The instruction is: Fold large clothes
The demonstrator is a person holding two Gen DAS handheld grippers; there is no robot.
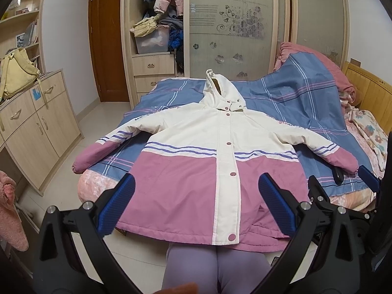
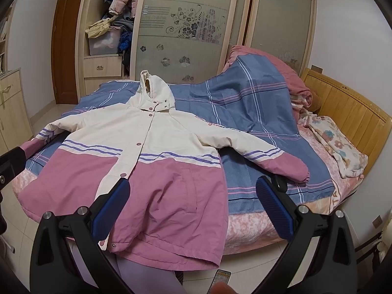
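The jacket (image 1: 215, 152) lies flat and buttoned on the bed (image 1: 318, 103), hem at the near edge, with the left gripper (image 1: 196, 203) and right gripper (image 2: 193, 205) both spread and empty above it, so folding seems unstarted and a sleeve probably comes first

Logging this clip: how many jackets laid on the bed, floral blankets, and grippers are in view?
Jacket: 1
Floral blanket: 1
Grippers: 2 (left gripper, right gripper, both open)
Total: 4
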